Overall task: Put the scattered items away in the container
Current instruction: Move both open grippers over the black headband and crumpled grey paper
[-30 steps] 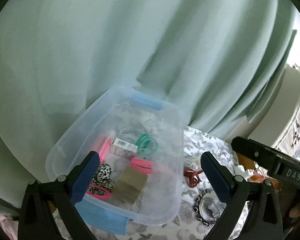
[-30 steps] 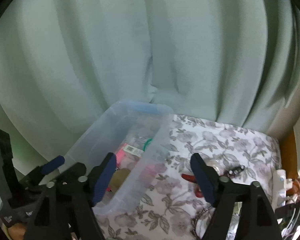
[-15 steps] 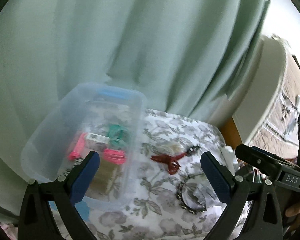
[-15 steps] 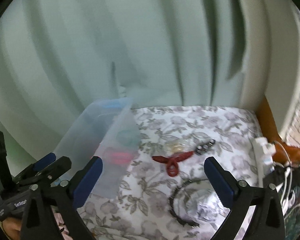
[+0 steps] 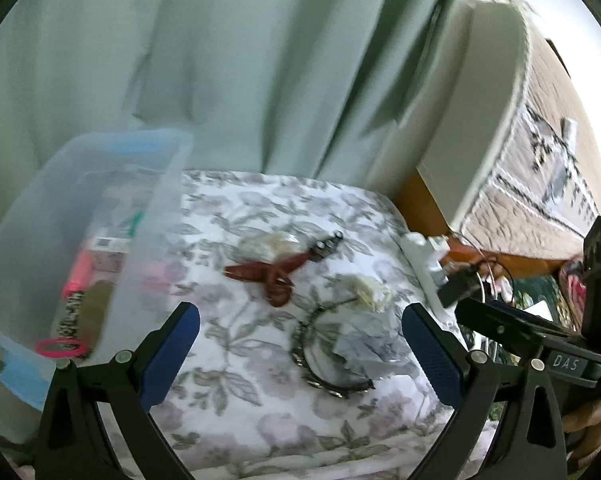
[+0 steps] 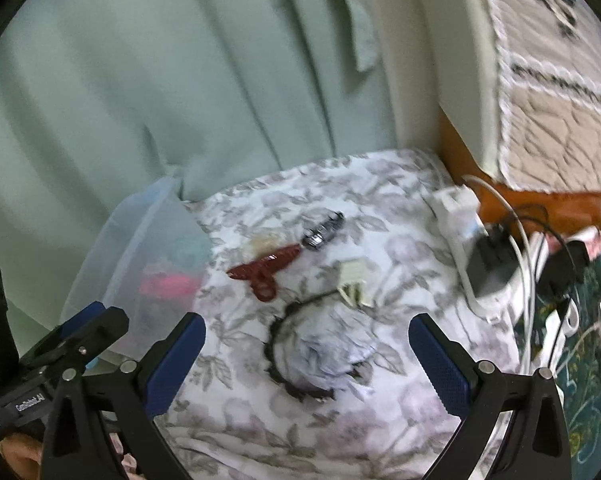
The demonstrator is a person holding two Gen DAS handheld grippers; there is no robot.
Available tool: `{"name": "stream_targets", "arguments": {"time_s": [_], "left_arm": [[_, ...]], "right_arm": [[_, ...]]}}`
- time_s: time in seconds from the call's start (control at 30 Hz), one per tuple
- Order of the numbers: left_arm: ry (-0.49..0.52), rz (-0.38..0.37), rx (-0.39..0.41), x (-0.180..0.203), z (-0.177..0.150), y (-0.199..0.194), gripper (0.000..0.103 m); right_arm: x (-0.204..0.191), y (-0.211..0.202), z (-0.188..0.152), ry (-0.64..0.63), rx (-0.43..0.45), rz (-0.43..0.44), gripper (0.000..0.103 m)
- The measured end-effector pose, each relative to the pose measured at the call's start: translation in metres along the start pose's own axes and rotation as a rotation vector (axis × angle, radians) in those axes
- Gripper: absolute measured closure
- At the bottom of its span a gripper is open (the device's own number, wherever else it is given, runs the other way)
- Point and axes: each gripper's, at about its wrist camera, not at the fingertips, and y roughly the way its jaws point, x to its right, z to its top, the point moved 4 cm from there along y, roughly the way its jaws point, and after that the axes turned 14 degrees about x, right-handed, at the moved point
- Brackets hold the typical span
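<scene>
Moved: both grippers have swung from over the container toward the loose items; the right jaws have just been opening, nothing between them.
Left gripper (image 5: 300, 354): jaws spread, empty.
Right gripper (image 6: 306, 362): jaws spread wide, empty.
Near: black beaded headband (image 6: 288, 354) on the floral bed cover (image 6: 228, 412).
Middle: dark red hair claw (image 6: 265, 270), cream clip (image 6: 354, 284).
Far: silver clip (image 6: 323, 231).
Container (image 5: 156, 216): at left, already holding pink and green pieces.
Left to do: apparently these four items.
</scene>
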Motion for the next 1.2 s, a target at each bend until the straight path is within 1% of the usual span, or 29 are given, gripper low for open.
{"name": "stream_targets", "arguments": {"time_s": [0.13,0.2,0.27,0.4,0.57,0.67,0.73,0.83,1.0,1.07,1.1,1.17,1.2], "left_arm": [[0.018,-0.043,-0.045,0.011,-0.013,0.012,0.002],[0.01,-0.074,-0.069,0.013,-0.019,0.019,0.002],[0.003,-0.087,-0.098,0.013,-0.027,0.026,0.002],[0.021,-0.07,-0.124,0.012,-0.039,0.036,0.002],[0.017,-0.053,-0.169,0.005,-0.05,0.049,0.002],[0.023,-0.024,-0.217,0.0,-0.057,0.06,0.002],[0.024,0.009,-0.254,-0.004,-0.062,0.068,0.002],[-0.03,0.019,-0.316,-0.011,-0.072,0.08,0.002],[-0.033,0.042,-0.365,-0.015,-0.082,0.095,0.002],[-0.037,0.037,-0.374,-0.015,-0.083,0.101,0.002],[-0.033,0.038,-0.378,-0.015,-0.084,0.105,0.003],[-0.029,0.035,-0.387,-0.015,-0.085,0.111,0.009],[-0.026,0.035,-0.395,-0.014,-0.086,0.115,0.014]], "right_arm": [[0.013,0.001,-0.01,0.042,-0.02,-0.001,0.0],[0.017,0.004,-0.015,0.066,-0.039,0.0,0.0],[0.021,0.007,-0.021,0.086,-0.06,0.0,0.0],[0.022,0.017,-0.032,0.097,-0.106,0.004,0.0],[0.024,0.028,-0.043,0.107,-0.121,0.004,0.0],[0.025,0.035,-0.051,0.113,-0.146,0.007,0.0],[0.026,0.04,-0.055,0.118,-0.156,0.003,0.0],[0.028,0.046,-0.058,0.123,-0.167,-0.003,0.0],[0.029,0.057,-0.06,0.122,-0.182,-0.008,0.0],[0.028,0.063,-0.061,0.125,-0.188,-0.004,0.003],[0.028,0.067,-0.061,0.125,-0.194,-0.003,0.004],[0.028,0.073,-0.061,0.124,-0.205,-0.003,0.007],[0.027,0.076,-0.061,0.127,-0.21,-0.003,0.007]]}}
